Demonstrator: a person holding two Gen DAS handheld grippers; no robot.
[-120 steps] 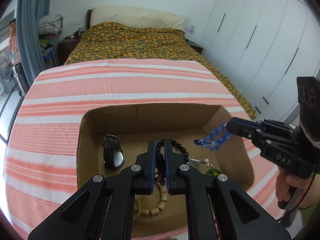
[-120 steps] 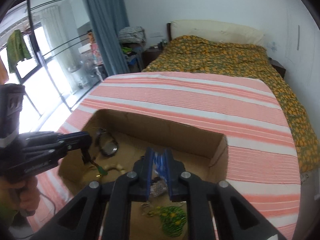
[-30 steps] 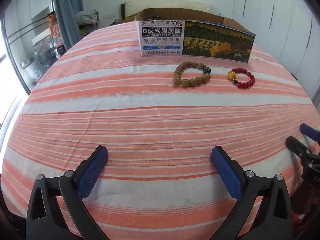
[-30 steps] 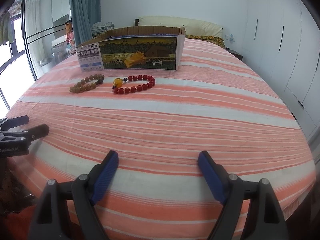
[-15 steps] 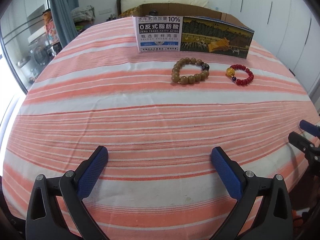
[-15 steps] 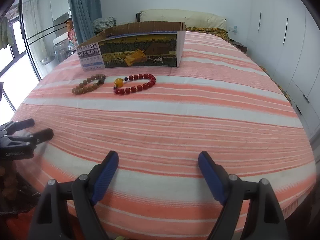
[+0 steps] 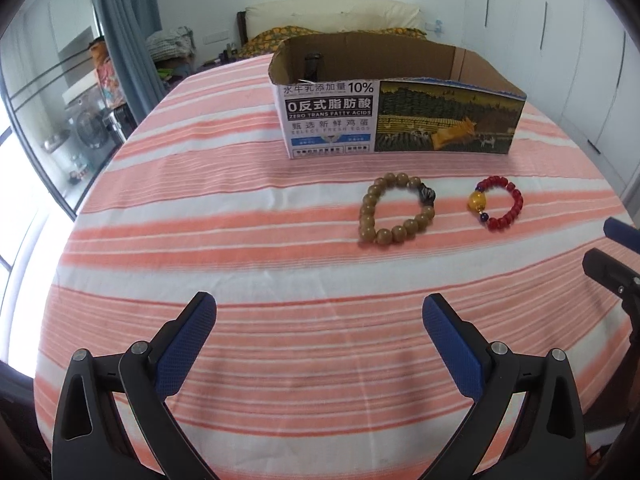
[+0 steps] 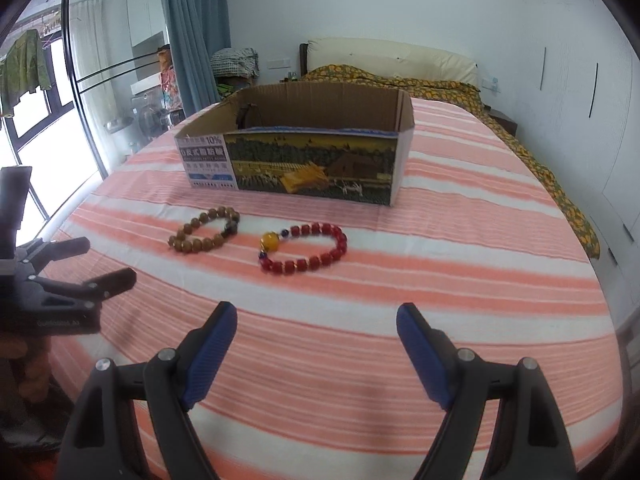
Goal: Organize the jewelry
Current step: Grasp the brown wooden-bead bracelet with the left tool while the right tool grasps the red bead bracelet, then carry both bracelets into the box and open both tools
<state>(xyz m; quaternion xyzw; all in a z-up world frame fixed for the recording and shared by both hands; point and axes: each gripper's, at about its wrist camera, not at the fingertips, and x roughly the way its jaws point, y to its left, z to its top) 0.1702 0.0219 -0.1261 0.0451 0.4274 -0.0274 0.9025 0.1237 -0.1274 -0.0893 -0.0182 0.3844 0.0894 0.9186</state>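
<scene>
Left wrist view: my left gripper (image 7: pixel 319 312) is spread wide, blue pads well apart, nothing between them, hovering over the orange-and-white striped cloth (image 7: pixel 224 248). Ahead on the cloth lie two bracelets side by side, apart from each other. The wooden bead bracelet (image 7: pixel 397 208), tan beads with one dark bead, sits to the left; the red bead bracelet (image 7: pixel 496 203), with a large amber bead and small blue beads, sits to the right. Both lie just in front of the printed egg carton box (image 7: pixel 400 120), not touching it. The box is open-topped; a dark strap-like item (image 7: pixel 312 65) shows inside at its far left, too small to identify. The tips of my right gripper (image 7: pixel 612 252) enter at the right edge.

Right wrist view: my right gripper (image 8: pixel 316 322) is also released, jaws wide, empty. Red bead bracelet (image 8: pixel 306 248) lies ahead, wooden bead bracelet (image 8: pixel 206 230) to its left, box (image 8: pixel 312 160) behind both. My left gripper (image 8: pixel 84 264) appears at the left edge, fingers parted. A bed with an orange-patterned cover (image 8: pixel 420 78) lies beyond.
</scene>
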